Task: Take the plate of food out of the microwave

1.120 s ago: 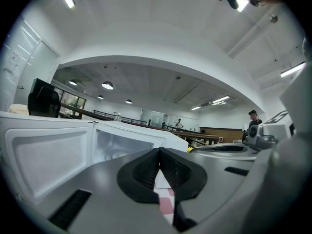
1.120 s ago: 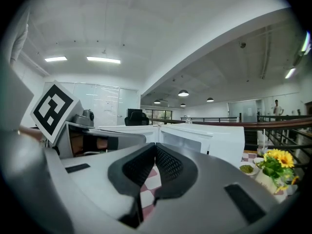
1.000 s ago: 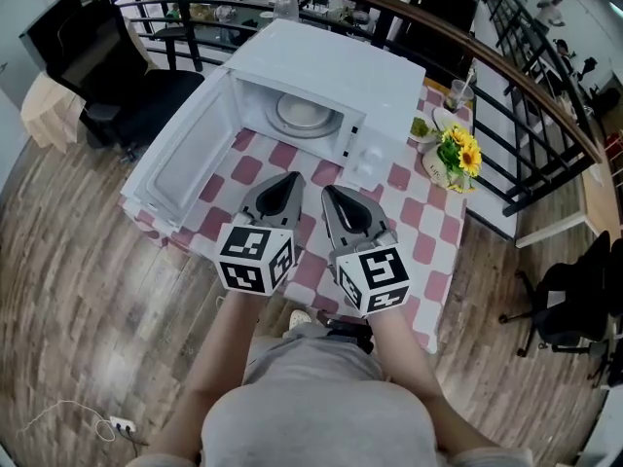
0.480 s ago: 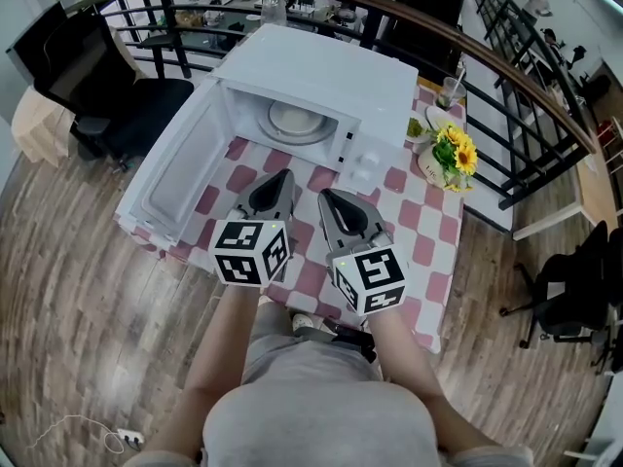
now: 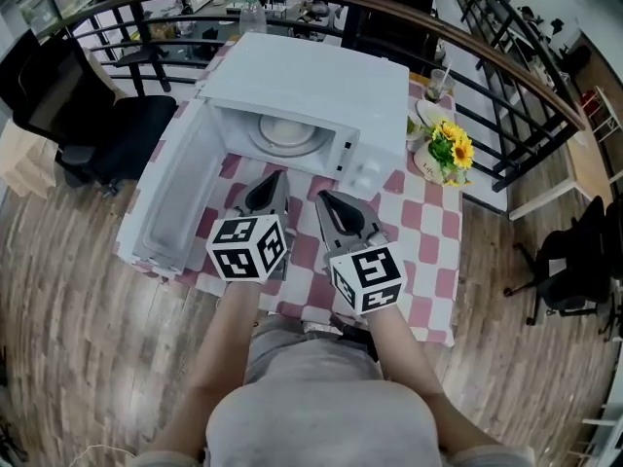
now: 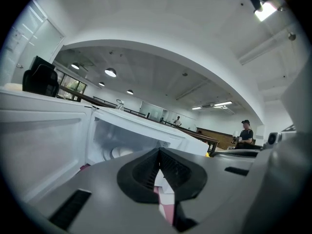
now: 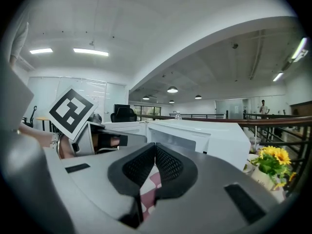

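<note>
the microwave looks like smooth white painted metal, a little shiny. the plate inside it is white and glossy. the tabletop is covered in soft pink and white checked fabric. the floor is brown wood with a slight shine. the left gripper and right gripper are dull grey plastic. their pads are black, rubbery and ribbed. the shirt is plain grey fabric.

Sunflowers on checked tablecloth, black chair nearby
</note>
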`<state>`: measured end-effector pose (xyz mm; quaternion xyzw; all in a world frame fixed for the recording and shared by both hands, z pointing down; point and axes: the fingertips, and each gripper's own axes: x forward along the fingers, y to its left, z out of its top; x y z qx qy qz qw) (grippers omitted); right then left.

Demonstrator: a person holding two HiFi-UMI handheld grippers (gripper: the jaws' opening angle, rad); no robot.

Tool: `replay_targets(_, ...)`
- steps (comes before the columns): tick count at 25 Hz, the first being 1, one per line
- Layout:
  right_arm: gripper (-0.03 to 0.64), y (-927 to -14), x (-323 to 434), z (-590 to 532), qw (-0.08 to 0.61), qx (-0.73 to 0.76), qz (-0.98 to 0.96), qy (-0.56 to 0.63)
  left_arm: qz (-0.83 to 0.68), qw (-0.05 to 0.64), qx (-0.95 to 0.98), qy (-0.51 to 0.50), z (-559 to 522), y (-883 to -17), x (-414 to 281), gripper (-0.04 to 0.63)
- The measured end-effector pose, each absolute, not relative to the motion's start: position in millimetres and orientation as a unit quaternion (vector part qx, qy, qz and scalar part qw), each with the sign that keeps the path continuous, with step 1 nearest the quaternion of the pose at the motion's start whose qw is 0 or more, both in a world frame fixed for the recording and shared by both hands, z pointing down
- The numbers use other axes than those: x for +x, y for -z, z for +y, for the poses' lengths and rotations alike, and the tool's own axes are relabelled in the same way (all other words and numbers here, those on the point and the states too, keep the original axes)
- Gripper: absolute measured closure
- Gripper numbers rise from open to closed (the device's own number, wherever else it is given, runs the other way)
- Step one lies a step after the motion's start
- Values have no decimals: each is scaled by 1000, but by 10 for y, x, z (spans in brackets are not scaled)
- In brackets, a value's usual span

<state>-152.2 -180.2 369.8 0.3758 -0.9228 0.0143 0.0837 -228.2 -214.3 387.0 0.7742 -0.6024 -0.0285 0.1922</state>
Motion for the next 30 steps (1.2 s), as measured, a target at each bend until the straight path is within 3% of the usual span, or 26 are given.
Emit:
replay_targets(17,592,-3846,-1820,-2128,90,421,-902,-33,-560,243,791,36,-2583,-4113,-2567,589)
replay_targets(30,592,-4121,-1836,-2266,103,441,-890,-51,-520,343,778,85,-2890,-4506,-2636,403)
